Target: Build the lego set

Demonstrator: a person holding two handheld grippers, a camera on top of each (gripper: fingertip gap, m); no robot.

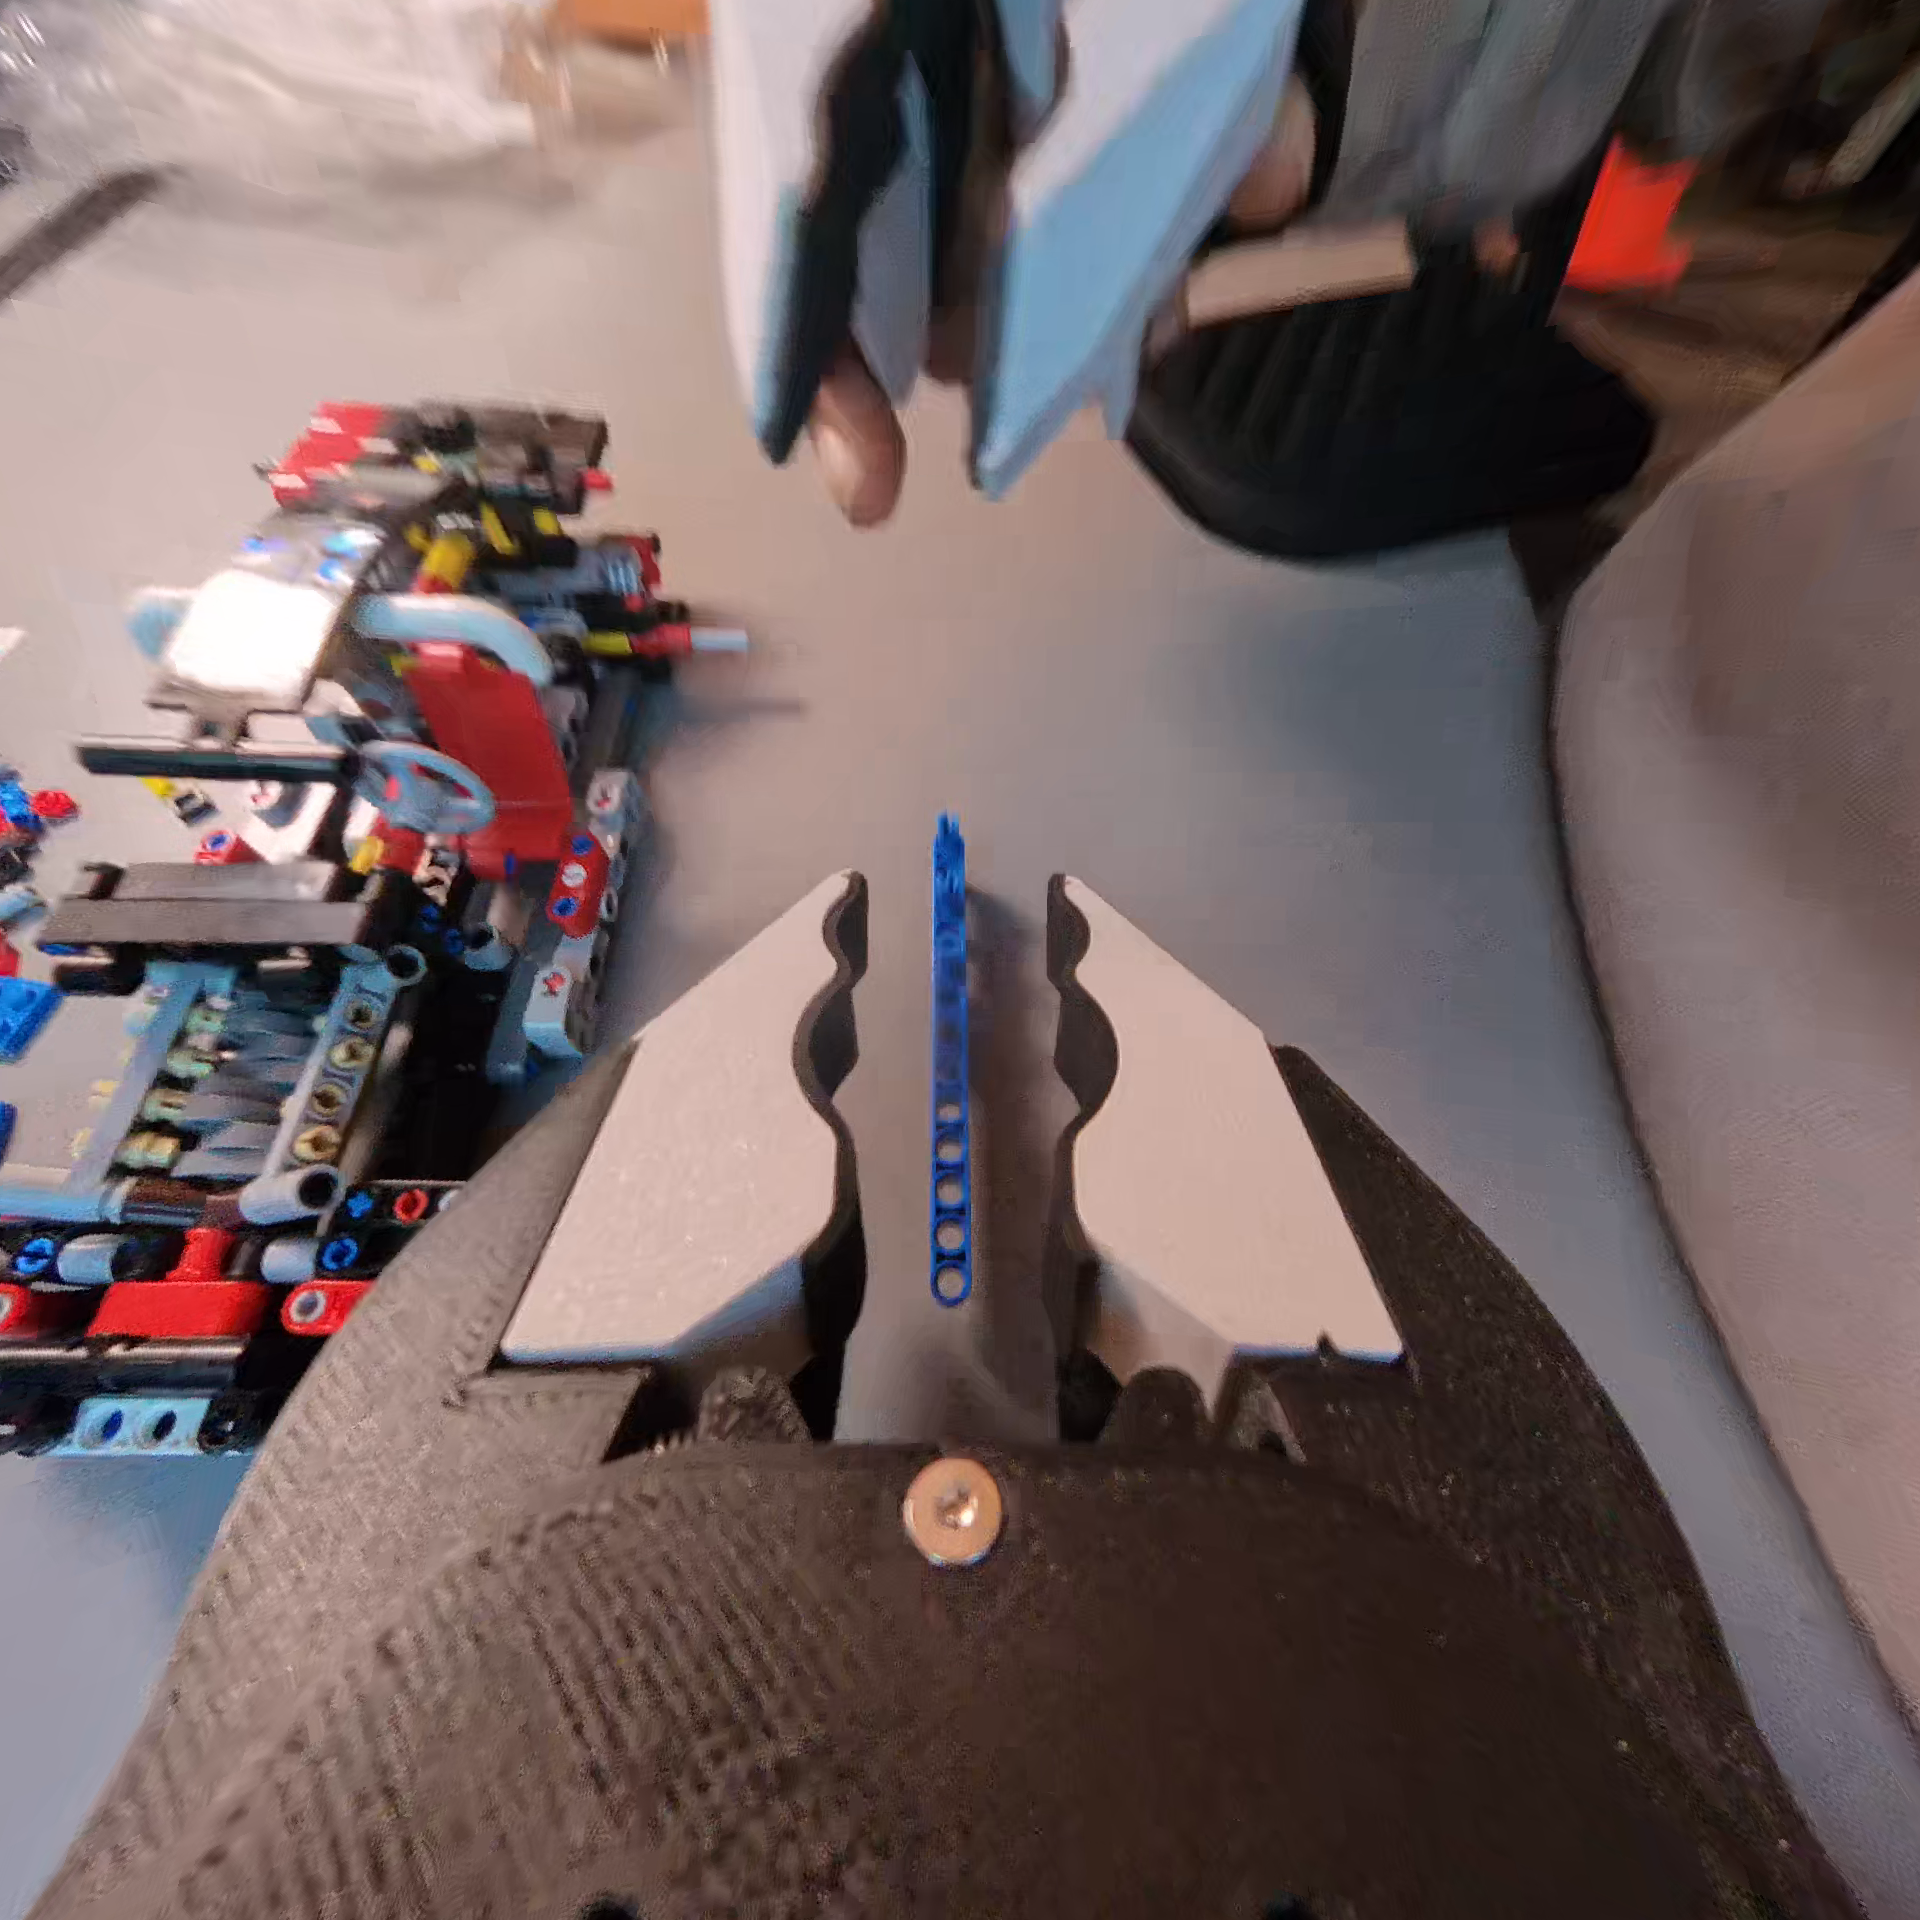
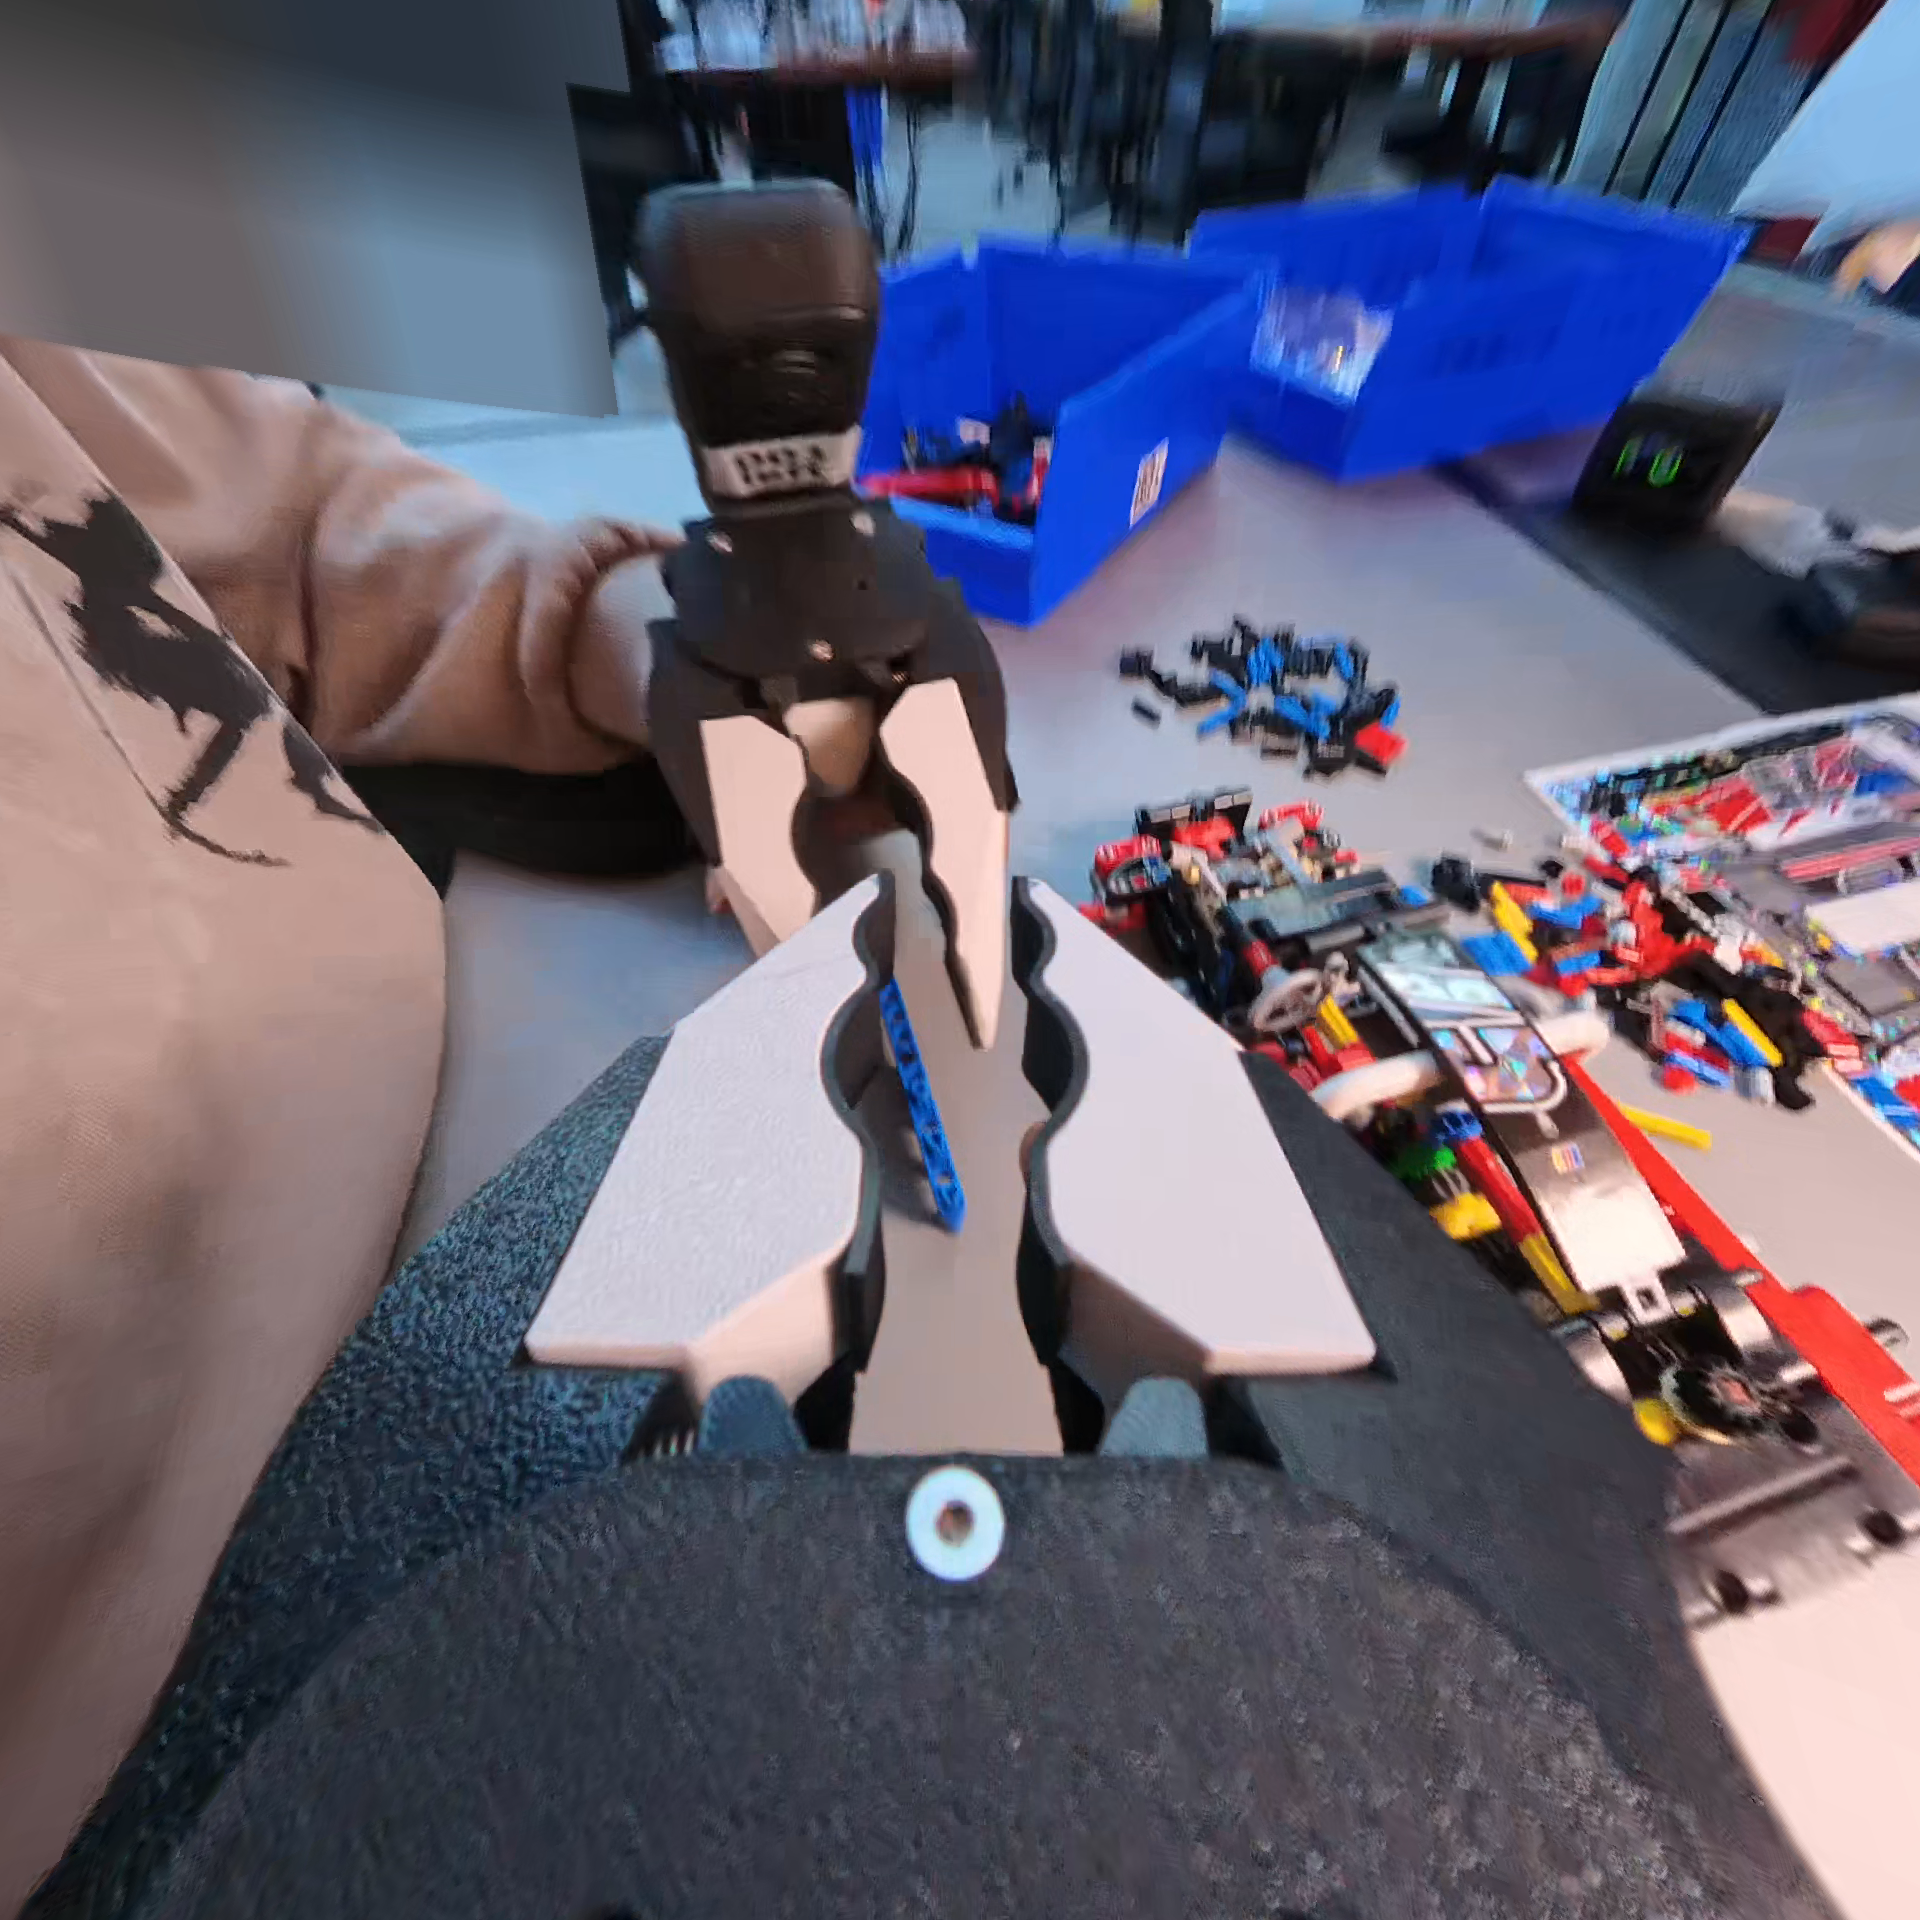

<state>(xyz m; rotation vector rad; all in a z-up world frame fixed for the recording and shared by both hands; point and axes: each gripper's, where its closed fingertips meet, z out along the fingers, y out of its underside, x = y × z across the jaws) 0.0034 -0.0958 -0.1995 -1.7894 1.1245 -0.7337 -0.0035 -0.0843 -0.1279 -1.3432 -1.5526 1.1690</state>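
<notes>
A long thin blue lego beam [image 1: 950, 1091] lies on the grey table, running straight away from me between my left gripper's fingers. My left gripper [image 1: 956, 894] is open around the beam, with a gap on each side. The right wrist view shows the same beam [image 2: 920, 1112] between the fingers of my open right gripper [image 2: 948, 894], near its left finger. The left gripper [image 2: 883, 977] points down at the beam from the far side. The right gripper [image 1: 883, 468] shows blurred and open at the top of the left wrist view. The part-built red, black and grey lego car [image 1: 343, 883] [image 2: 1455, 1060] lies beside the beam.
Blue bins [image 2: 1091, 416] stand at the back of the table, one holding loose pieces. A small pile of black and blue pieces [image 2: 1278, 696], more loose bricks [image 2: 1662, 966] and an instruction booklet [image 2: 1766, 810] lie on the right. A person's beige sleeve [image 2: 416, 603] fills the left. The grippers' ends are close to 7 cm from one another.
</notes>
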